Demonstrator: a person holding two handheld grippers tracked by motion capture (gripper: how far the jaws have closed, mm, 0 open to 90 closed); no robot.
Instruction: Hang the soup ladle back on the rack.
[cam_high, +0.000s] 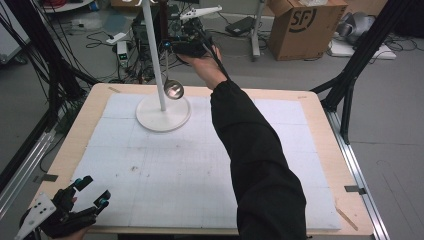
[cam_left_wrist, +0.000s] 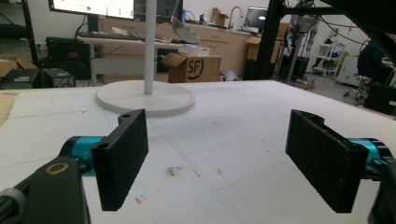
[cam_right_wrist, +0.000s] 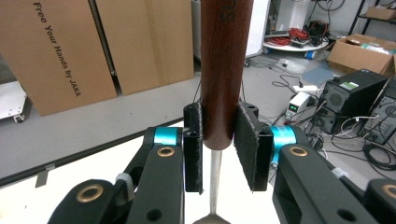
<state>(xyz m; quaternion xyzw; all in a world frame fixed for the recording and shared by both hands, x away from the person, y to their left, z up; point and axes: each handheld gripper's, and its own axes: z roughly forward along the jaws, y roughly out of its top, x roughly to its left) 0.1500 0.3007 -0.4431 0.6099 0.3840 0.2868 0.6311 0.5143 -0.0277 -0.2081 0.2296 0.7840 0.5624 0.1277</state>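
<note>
Dark brown ladle handle (cam_right_wrist: 223, 70) — white stand (cam_high: 162, 111) — black jaws.

Right gripper (cam_right_wrist: 219, 149) with its two black fingers (cam_right_wrist: 193, 147) pressed on a dark wooden handle (cam_right_wrist: 225, 70) standing upright, thin metal stem (cam_right_wrist: 215, 182) running down below it, cardboard boxes (cam_right_wrist: 93, 46) behind, cables and a computer tower (cam_right_wrist: 350, 93) on the floor

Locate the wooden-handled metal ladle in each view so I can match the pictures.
High view: the shiny bowl of the brown-wooden-handled metal ladle hangs beside the white pole, over the table's far edge.
Left gripper view: its bowl is at top centre, right of the pole.
Right gripper view: its handle stands upright mid-picture, clamped by the right gripper.
Shared landmark: the white round-based stand, in the high and left gripper views.
</note>
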